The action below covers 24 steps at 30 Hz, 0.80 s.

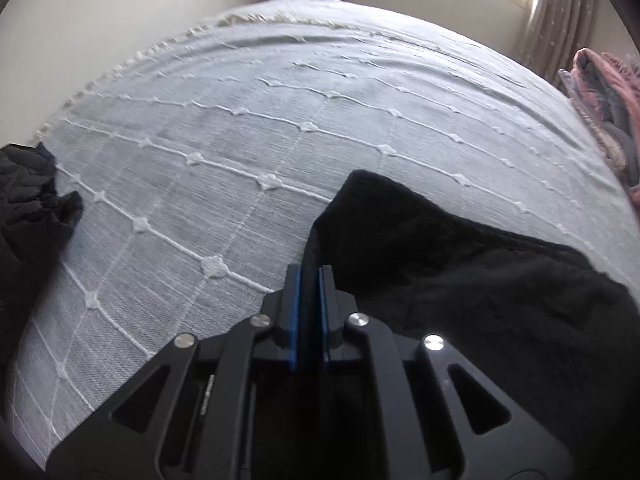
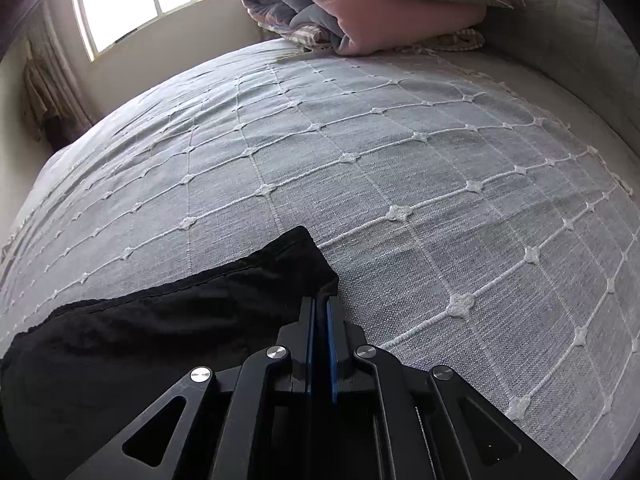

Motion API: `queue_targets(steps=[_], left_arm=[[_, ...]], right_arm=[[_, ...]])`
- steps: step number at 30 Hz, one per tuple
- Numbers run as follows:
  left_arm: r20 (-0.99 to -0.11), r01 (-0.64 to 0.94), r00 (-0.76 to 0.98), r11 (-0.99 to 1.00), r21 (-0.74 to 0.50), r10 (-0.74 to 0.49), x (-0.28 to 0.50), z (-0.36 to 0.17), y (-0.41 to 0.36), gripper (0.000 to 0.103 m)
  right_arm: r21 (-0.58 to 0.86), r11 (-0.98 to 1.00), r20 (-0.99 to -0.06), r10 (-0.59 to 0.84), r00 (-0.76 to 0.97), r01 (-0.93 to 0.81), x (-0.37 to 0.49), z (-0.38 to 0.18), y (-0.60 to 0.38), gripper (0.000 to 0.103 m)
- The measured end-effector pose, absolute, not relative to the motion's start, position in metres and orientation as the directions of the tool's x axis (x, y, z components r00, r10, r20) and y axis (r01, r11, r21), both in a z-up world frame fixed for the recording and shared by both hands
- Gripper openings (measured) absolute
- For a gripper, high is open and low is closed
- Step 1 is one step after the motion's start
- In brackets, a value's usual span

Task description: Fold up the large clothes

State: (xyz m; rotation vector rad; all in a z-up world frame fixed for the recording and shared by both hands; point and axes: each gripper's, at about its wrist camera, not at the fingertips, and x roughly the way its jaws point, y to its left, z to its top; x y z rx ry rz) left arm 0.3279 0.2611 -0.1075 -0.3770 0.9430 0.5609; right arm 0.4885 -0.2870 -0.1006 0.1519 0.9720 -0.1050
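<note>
A black garment (image 1: pixel 460 256) lies over the grey bedspread (image 1: pixel 224 148) in the left wrist view, spreading to the right of my left gripper (image 1: pixel 310 272). That gripper is shut on the garment's left edge, with black fabric pinched between its blue pads. In the right wrist view the same black garment (image 2: pixel 168 320) stretches off to the left. My right gripper (image 2: pixel 320 304) is shut on its right corner, a thin fold of cloth running between the pads. The cloth hangs low over the bedspread (image 2: pixel 400 160) between the two grippers.
A second heap of black clothing (image 1: pixel 28 208) lies at the bed's left edge. A folded pink and grey quilt (image 2: pixel 360 12) sits at the head of the bed, seen also as the quilt (image 1: pixel 608 112) on the right. Window and curtain (image 1: pixel 560 12) stand behind.
</note>
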Motion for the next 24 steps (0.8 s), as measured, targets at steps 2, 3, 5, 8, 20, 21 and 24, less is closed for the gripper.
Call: queue_targets(steps=[2, 3, 5, 8, 20, 21, 24], left_arm=[[-0.83, -0.595, 0.513, 0.788, -0.16, 0.219, 0.313, -0.087, 0.274, 0.012], [-0.815, -0.589, 0.546, 0.78, -0.21, 0.193, 0.303, -0.075, 0.28, 0.018], [-0.794, -0.574, 0.585, 0.775, -0.263, 0.164, 0.275, -0.05, 0.285, 0.029], [-0.8, -0.537, 0.579, 0.812, -0.227, 0.16, 0.239, -0.033, 0.266, 0.032], [-0.818, -0.229, 0.572, 0.946, -0.229, -0.059, 0.147, -0.037, 0.089, 0.034], [-0.818, -0.197, 0.569, 0.953, -0.232, -0.082, 0.143, -0.039, 0.07, 0.034], [-0.818, -0.127, 0.56, 0.963, -0.237, -0.127, 0.138, -0.046, 0.033, 0.034]], right_arm=[[0.104, 0.983, -0.828, -0.001, 0.561, 0.154, 0.485, -0.085, -0.292, 0.011], [0.158, 0.974, -0.813, 0.037, 0.581, 0.16, 0.477, -0.07, -0.299, 0.014], [0.273, 0.945, -0.765, 0.101, 0.635, 0.179, 0.45, -0.04, -0.316, 0.057], [0.37, 0.909, -0.711, 0.142, 0.688, 0.194, 0.396, -0.008, -0.329, 0.083], [0.263, 0.957, -0.788, 0.285, 0.545, -0.121, 0.238, -0.021, -0.225, 0.081], [0.262, 0.956, -0.79, 0.292, 0.54, -0.135, 0.235, -0.024, -0.222, 0.081], [0.269, 0.946, -0.783, 0.324, 0.531, -0.18, 0.227, -0.031, -0.215, 0.081]])
